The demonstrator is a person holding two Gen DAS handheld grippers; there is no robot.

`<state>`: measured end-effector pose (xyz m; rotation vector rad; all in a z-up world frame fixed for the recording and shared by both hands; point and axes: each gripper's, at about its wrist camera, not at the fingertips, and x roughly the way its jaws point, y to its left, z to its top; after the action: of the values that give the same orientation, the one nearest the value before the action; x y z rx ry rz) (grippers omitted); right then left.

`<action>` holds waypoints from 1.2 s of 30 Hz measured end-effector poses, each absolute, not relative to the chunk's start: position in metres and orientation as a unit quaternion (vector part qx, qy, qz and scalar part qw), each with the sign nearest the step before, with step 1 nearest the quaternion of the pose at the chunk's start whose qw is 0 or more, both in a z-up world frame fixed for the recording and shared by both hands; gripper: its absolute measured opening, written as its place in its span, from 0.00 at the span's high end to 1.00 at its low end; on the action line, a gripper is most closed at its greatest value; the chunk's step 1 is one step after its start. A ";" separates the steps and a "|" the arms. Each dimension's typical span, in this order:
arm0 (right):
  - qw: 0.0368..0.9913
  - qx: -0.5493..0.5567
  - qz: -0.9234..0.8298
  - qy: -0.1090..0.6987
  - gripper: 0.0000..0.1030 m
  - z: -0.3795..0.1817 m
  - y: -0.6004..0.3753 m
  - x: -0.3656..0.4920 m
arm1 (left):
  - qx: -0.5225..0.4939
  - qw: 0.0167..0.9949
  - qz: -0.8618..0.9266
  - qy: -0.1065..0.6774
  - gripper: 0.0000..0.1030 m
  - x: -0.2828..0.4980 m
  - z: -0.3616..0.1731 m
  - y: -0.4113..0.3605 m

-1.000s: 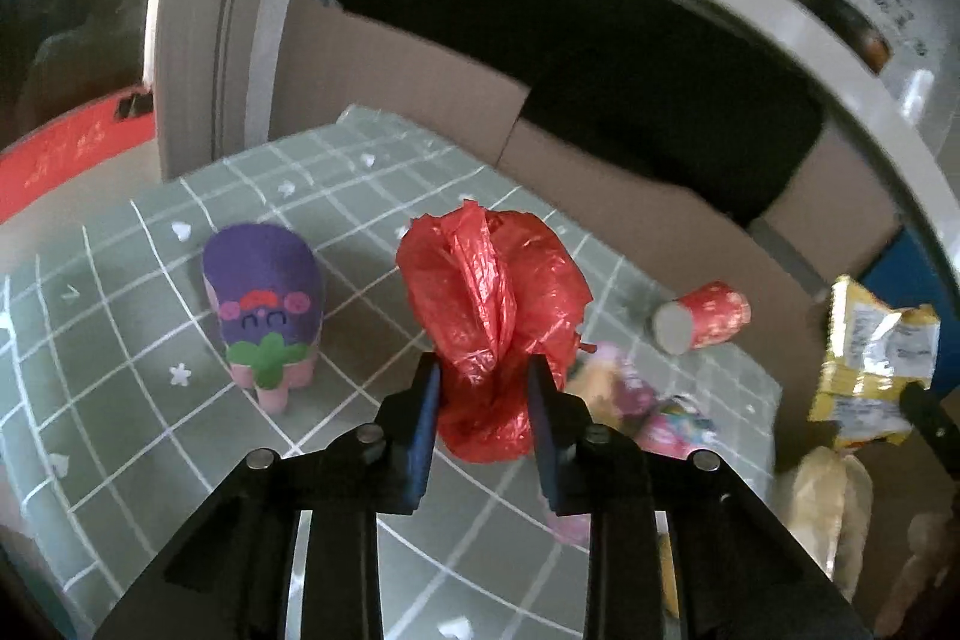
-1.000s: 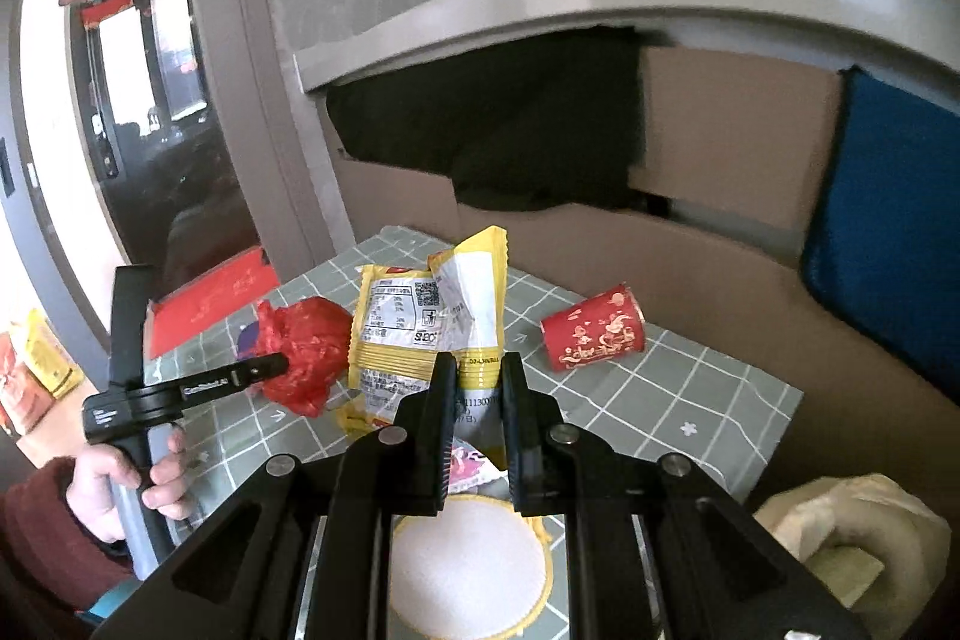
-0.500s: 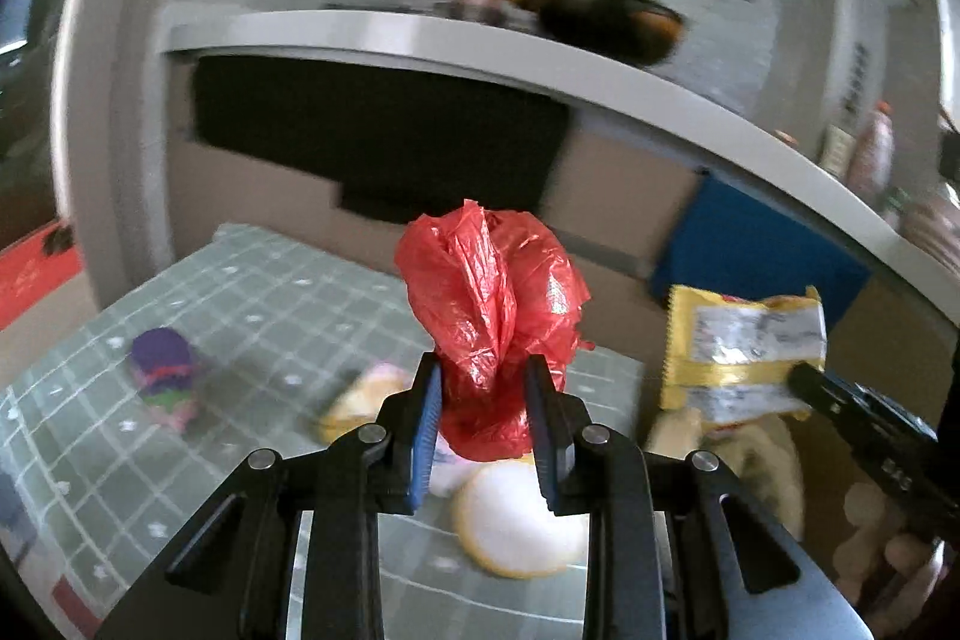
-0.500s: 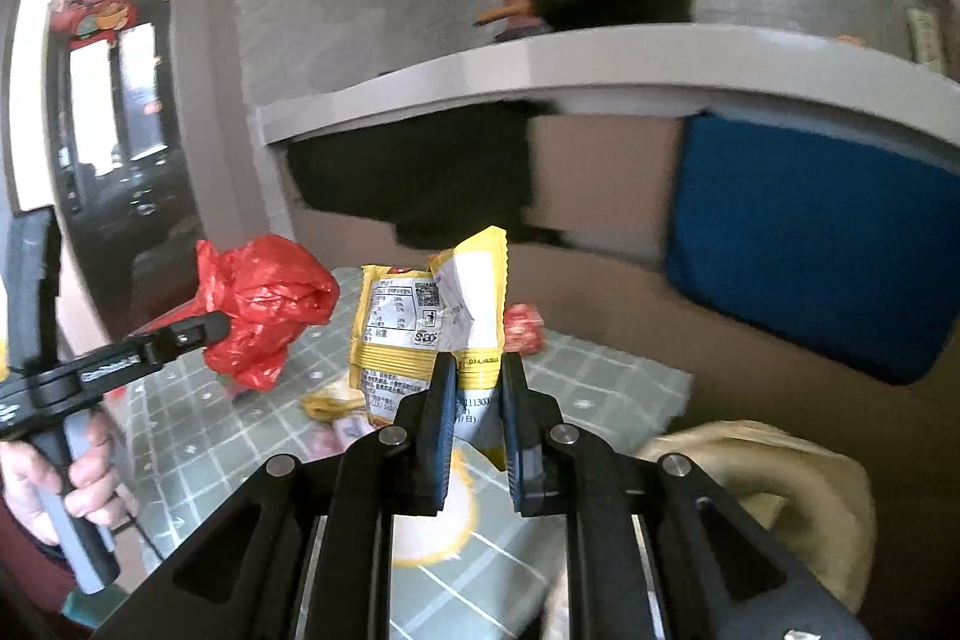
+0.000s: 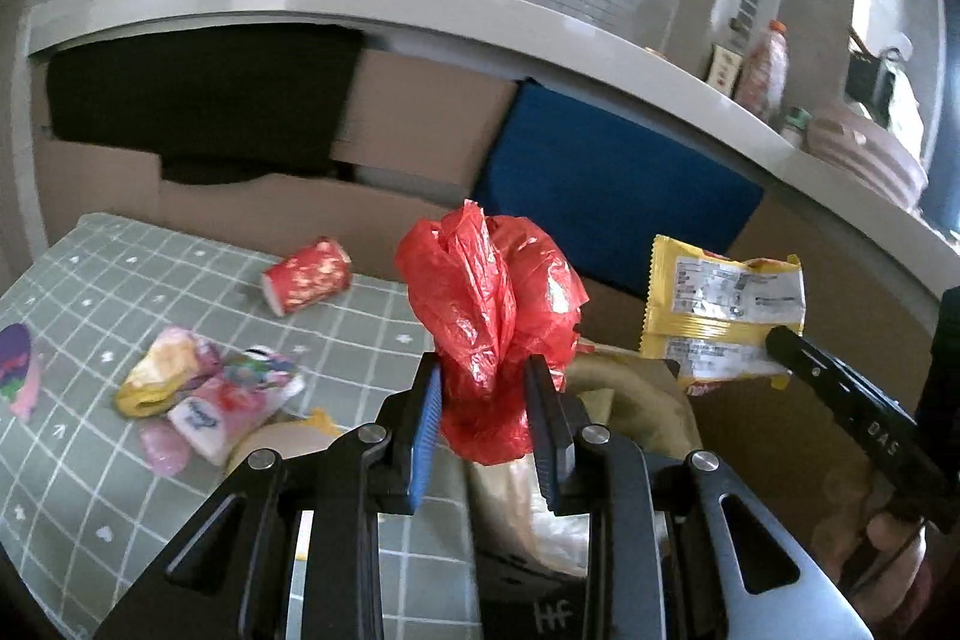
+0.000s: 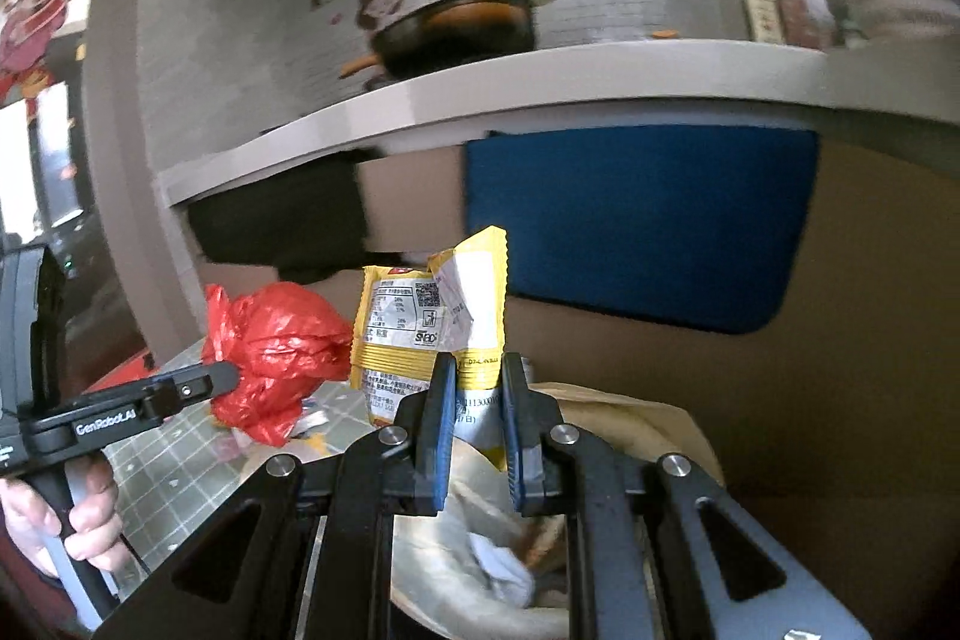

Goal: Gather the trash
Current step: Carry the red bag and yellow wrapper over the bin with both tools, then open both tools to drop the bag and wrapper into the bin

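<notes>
Left hand-held gripper (image 5: 485,403): pads clamped on a crumpled red plastic bag (image 5: 489,316), centre of the left wrist frame. Grip sits on the lower, bunched part; the rest balloons out above the jaws. Judging by looks: near weightless, soft, compresses to nothing, a bit slick. A bunched section is the right place to hold it, since a single loose layer would probably slide out.

Right hand-held gripper (image 6: 474,421): clamped nearly shut on a yellow snack wrapper (image 6: 435,325), centre of the right wrist frame. Held by its lower edge, standing up above the jaws. Thin crinkly film, looks empty, so light and floppy. It's pinched across flat film, and that should hold fine, though it would likely cling or flutter on release rather than drop straight.

Both items hang in the air, off the worktop (image 5: 78,436). Below the jaws in both views is a beige bag (image 6: 630,418), lower centre, mouth open with some scraps inside. Probably the trash bag. It's soft-walled, so I'd expect the rim to sag if bumped.

Left on the worktop, lower left of the left wrist frame:
- red paper cup (image 5: 307,275) lying on its side. Light, semi-stiff, would roll. Pinch it across the rim.
- cluster of pink and yellow wrappers (image 5: 207,391). Soft, overlapping, likely to come up more than one at a time.
</notes>
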<state>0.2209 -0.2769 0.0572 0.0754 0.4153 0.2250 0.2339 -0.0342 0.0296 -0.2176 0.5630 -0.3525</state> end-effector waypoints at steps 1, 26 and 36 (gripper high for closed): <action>0.972 0.042 0.106 0.208 0.87 0.056 -0.283 0.221 | -0.105 0.939 -0.175 0.277 0.73 0.235 0.030 -0.038; 0.954 0.041 0.041 0.293 0.87 -0.024 -0.328 0.247 | -0.092 0.890 -0.233 0.381 0.85 0.282 -0.042 -0.111; 0.936 0.038 0.039 0.348 0.81 -0.064 -0.321 0.268 | -0.092 0.886 -0.239 0.387 0.84 0.283 -0.038 -0.110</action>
<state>0.2678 -0.3212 -0.0640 0.0772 0.7121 0.0799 0.2827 -0.1104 -0.0382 -0.1912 0.8043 -0.4963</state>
